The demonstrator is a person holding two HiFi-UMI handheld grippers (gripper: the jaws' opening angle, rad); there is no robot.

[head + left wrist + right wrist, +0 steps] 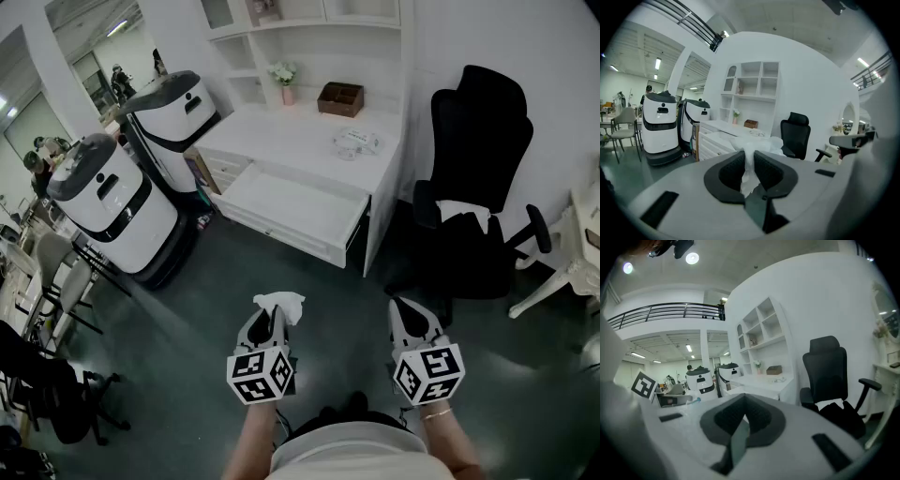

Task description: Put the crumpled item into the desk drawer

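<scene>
item: crumpled item (279,302), a wad of white tissue or thin paper. location: pinched in the left gripper (272,322), held low in front of the person over the dark floor, well apart from the desk. the left gripper view shows the white wad (751,154) squeezed between the two dark pads and bulging out past their tips.

item: left gripper (749,165). state: jaws drawn narrow and clamped on the wad. the grip looks secure.

item: right gripper (410,317). state: jaws brought together with nothing between them, as its own view shows (743,414). held level with the left one, idle.

item: desk (309,131), white, against the far wall under open shelving. on top: a brown box (339,97), a small flower pot (284,75), a clear wrapped object (356,142) i cannot identify.

item: drawer (281,234), wide and shallow, already pulled out toward the room. its inside looks bare.

item: black office chair (478,169), just right of the desk, with white cloth on the seat.

item: two white wheeled machines (108,202), left of the desk, near the drawer's left end.

step in hand, by my reckoning: pickup done, carry under way, the wad not yet at the drawer.

next move calls for: walking forward across the open floor, bringing the left gripper over the middle of the open drawer, lowering it inside the front rim, then parting the jaws so the light wad drops in and does not cling to a pad. the right gripper is free to push the drawer shut, if that is wanted.
</scene>
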